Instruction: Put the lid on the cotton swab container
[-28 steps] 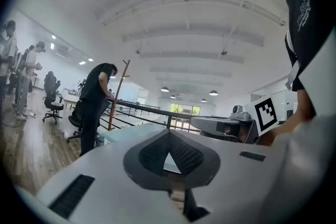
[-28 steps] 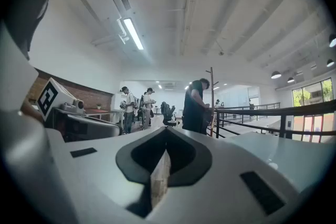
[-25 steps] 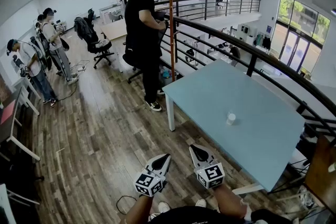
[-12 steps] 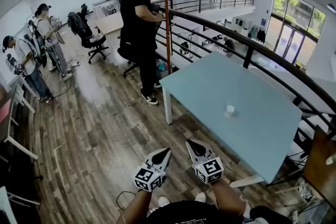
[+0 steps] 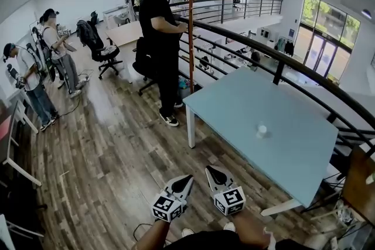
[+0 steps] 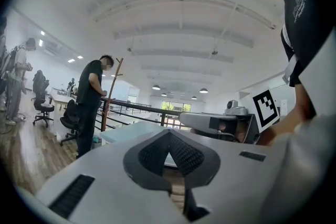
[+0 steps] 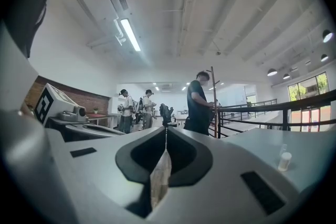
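A small white cotton swab container [image 5: 261,131] stands upright on the light blue table [image 5: 246,108], toward its right middle. In the right gripper view the container [image 7: 284,161] shows at the far right; whether a lid is on it cannot be made out. Both grippers hang low near my body, over the wooden floor and short of the table's near edge. My left gripper [image 5: 187,177] is shut and empty, jaw tips meeting [image 6: 169,132]. My right gripper [image 5: 210,170] is also shut with nothing in it [image 7: 166,131].
A person in black [image 5: 159,38] stands by a wooden pole [image 5: 191,26] at the table's far left corner. A black railing [image 5: 281,64] runs along the table's far side. Other people [image 5: 55,47] and an office chair [image 5: 102,50] are across the wooden floor at the left.
The head view has shifted a little, so the table and container sit slightly further right. Both grippers stay shut, side by side near my body.
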`<state>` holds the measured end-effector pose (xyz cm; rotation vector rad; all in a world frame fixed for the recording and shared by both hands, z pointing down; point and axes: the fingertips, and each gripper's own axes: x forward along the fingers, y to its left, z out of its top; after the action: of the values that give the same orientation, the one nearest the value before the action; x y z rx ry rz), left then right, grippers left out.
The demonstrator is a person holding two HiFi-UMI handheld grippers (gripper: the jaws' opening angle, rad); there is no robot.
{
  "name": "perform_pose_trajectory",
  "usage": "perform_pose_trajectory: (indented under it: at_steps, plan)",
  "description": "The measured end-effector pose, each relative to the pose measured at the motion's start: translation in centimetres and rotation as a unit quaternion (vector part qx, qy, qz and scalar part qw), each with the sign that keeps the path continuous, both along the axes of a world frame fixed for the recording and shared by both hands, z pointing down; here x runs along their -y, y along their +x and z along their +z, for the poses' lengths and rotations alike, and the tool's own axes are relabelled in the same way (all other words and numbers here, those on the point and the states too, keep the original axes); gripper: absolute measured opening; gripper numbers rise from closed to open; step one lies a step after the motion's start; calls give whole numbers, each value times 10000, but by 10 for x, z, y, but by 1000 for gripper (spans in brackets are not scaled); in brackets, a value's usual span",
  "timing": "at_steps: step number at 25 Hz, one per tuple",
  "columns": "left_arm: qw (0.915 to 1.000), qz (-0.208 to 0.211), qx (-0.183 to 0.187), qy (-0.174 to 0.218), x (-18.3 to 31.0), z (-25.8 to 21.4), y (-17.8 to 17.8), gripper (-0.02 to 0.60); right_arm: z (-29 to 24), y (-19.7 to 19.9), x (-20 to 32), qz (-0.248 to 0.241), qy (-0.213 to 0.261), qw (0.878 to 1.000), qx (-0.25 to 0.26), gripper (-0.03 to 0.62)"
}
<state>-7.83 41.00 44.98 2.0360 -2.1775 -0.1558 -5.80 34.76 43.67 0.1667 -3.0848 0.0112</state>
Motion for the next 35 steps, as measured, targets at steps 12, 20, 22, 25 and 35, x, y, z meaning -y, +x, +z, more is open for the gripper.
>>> perform_pose_trajectory:
  at_steps: [12, 20, 22, 25, 35]
  plan:
    - [9997, 166, 173, 102, 5, -2, -8, 11, 9, -6, 3, 254, -64, 9997, -11, 20]
    - [9998, 134, 109, -14, 41, 5, -26, 11, 21, -21, 33, 146, -264, 9995, -126, 20]
    - [9996, 145, 255, -64, 53, 3, -28, 11, 19, -23, 47, 139, -242, 9996, -110, 20]
    - [9992, 166, 339, -117, 68, 1, -34, 11, 23, -29, 67, 120, -235, 9996, -132, 20]
    - [9996, 143, 221, -137, 128, -1, -56, 11, 27, -50, 127, 63, -293, 9994, -165, 20]
